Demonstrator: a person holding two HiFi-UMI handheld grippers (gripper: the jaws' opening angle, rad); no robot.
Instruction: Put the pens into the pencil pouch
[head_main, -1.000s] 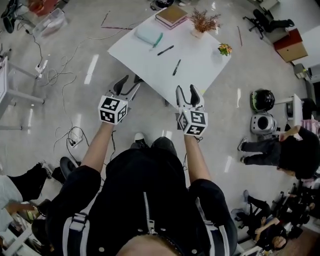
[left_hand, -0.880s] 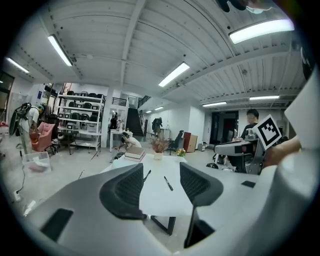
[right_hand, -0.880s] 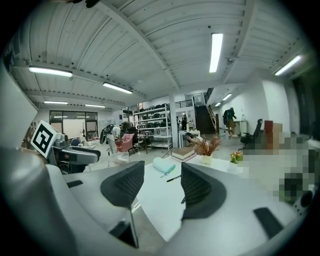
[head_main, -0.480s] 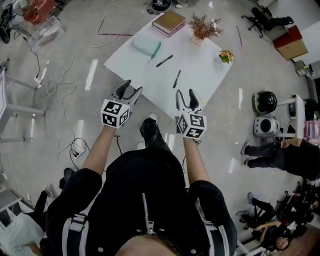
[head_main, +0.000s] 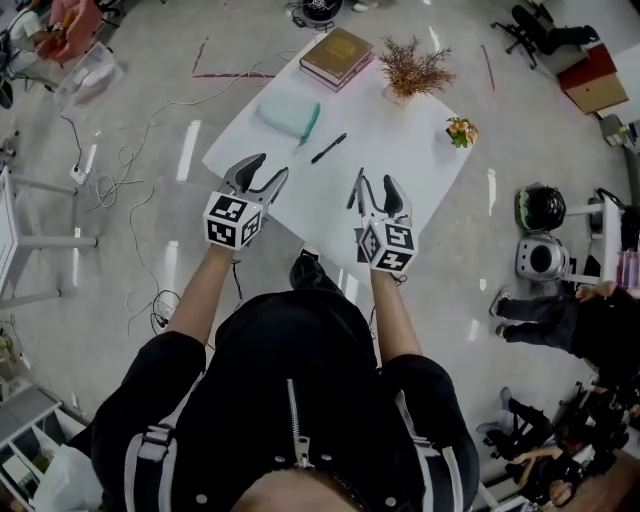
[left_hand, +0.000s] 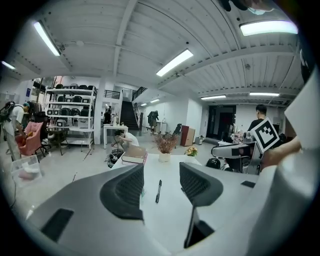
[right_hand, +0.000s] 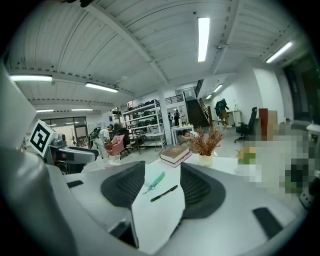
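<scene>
Seemingly, the slim black pen (head_main: 354, 189) lies near-to-far, just left of the spread, empty right gripper (head_main: 376, 186). Left gripper (head_main: 262, 171) gapes too.

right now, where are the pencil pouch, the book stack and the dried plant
pencil pouch (head_main: 283, 110): head view, middle of its pale top face
book stack (head_main: 338, 54): head view, centre of the top cover
dried plant (head_main: 413, 70): head view, middle of its brown sprigs

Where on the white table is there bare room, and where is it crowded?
Bare: the middle, between black pen, dried plant and small flowers; the near edge between left hand-held gripper and right hand-held gripper. Crowded: far corner with pouch, green pen, books.
</scene>
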